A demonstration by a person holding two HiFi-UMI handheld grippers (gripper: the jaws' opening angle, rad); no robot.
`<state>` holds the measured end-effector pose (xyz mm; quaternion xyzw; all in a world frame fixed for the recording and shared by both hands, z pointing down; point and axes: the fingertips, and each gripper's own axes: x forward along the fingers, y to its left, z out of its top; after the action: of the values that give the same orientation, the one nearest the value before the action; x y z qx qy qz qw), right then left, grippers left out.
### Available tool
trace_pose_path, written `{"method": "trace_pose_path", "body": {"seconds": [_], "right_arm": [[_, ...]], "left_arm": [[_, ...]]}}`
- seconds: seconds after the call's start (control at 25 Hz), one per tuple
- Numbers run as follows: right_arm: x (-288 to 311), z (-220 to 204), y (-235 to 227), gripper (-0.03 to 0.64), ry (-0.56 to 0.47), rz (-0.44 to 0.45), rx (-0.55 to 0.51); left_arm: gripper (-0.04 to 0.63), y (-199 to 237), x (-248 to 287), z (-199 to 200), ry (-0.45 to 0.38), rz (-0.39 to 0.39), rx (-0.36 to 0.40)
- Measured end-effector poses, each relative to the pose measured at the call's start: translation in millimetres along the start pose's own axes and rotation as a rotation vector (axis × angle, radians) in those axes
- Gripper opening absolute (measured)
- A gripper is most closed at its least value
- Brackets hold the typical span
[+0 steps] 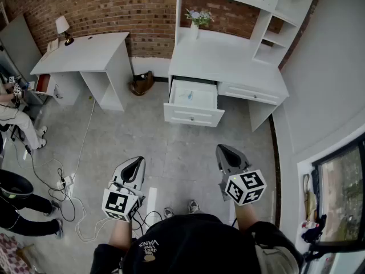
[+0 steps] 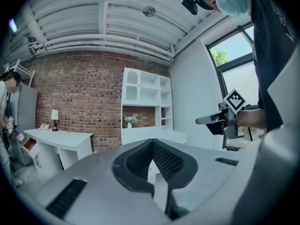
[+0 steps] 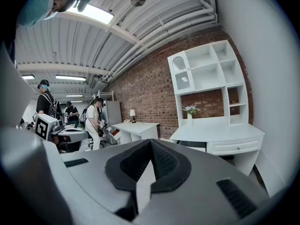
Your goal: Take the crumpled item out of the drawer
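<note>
Crumpled item (image 1: 188,95): a small pale bluish scrap lying in the open drawer (image 1: 194,116), too small to make out further. The drawer is pulled out from under the left half of the white worktop (image 1: 228,61), and its front faces the person. A vase (image 1: 197,19) of flowers stands at the back of that worktop, under white shelves (image 1: 268,16) set against a brick wall (image 1: 131,7).

Both tongs are held over the grey floor (image 1: 171,147), well apart from the drawer and pointing toward it. The left tongs (image 1: 138,160) are closed tip to tip with nothing between them, and the left gripper view shows the dark pads meeting at the front (image 2: 152,143). The right tongs (image 1: 223,149) are closed just the same and are also empty, with their pads touching at the tip in the right gripper view (image 3: 151,144). The two stand side by side, with bare floor between them.

Off to the left a second worktop (image 1: 85,53) carries a lamp (image 1: 63,27). Cables (image 1: 63,181) trail across the floor near the left tongs.
</note>
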<state>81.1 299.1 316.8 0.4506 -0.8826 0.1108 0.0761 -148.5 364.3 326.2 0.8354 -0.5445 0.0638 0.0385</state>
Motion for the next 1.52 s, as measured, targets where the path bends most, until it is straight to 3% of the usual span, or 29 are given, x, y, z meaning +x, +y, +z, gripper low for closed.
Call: {"method": "trace_pose_path", "body": {"seconds": [0.44, 0.84, 1.0, 1.08, 1.52], "right_arm": [[-1, 1, -5, 0.000, 0.015, -0.005, -0.019], [13, 0, -6, 0.010, -0.058, -0.053, 0.020], [33, -8, -31, 0.117, -0.045, -0.074, 0.041], [46, -11, -49, 0.126, -0.044, -0.075, 0.051], [154, 4, -170, 0.129, 0.026, -0.012, 0.027]], "left_arm": [[0.006, -12, 13, 3, -0.013, -0.051, 0.000], [0.009, -3, 36, -13, -0.013, -0.136, -0.023], [0.027, -2, 64, -24, -0.003, -0.170, -0.041], [0.077, 0, 86, -28, 0.002, -0.169, -0.049], [0.097, 27, 237, -7, -0.005, -0.067, -0.070]]}}
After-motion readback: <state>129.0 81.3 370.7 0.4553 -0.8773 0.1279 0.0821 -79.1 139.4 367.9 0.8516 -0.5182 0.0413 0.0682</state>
